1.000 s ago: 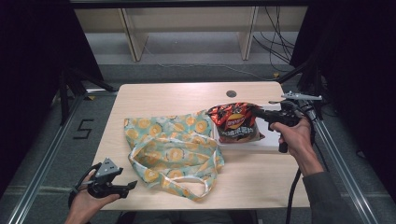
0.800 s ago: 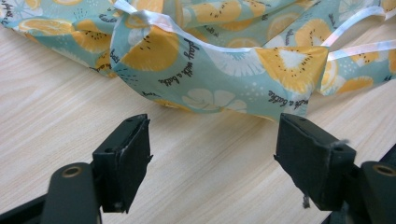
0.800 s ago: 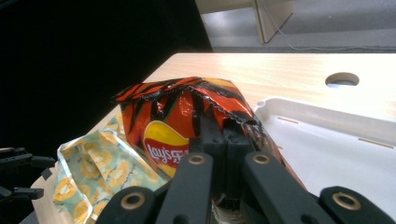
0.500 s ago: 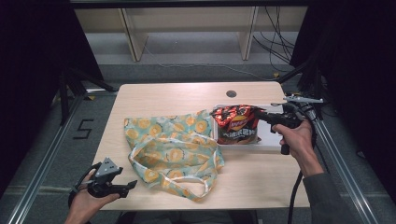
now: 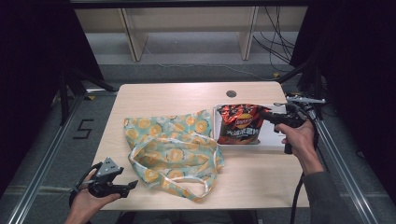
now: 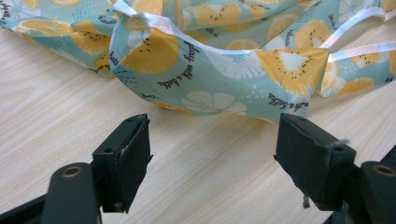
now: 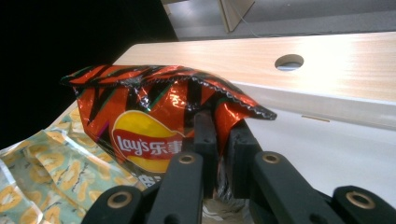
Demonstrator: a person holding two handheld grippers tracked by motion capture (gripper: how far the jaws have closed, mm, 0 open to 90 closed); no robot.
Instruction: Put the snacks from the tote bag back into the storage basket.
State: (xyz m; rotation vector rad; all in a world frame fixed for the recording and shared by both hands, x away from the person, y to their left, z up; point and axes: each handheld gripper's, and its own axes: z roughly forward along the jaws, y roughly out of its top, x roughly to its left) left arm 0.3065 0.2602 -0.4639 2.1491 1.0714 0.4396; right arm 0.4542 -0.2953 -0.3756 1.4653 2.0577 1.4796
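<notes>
Chip bag (image 5: 239, 123), pinched by right gripper (image 7: 218, 140), rests in white tray (image 5: 273, 138); left gripper (image 6: 212, 158) spread.

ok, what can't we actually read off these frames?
- Chip bag lower edge: right gripper view, covered by the right tongs, which pinch its corner.
- White tray left part: high view, under the bag.
- Fabric bag opening and contents: high view, folds hide it; left gripper view cuts it off at the top.
- Left tongs are open, short of the fabric.

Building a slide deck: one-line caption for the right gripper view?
Right tongs pinch the edge of a red chip bag above a white tray, patterned cloth bag alongside.
</notes>
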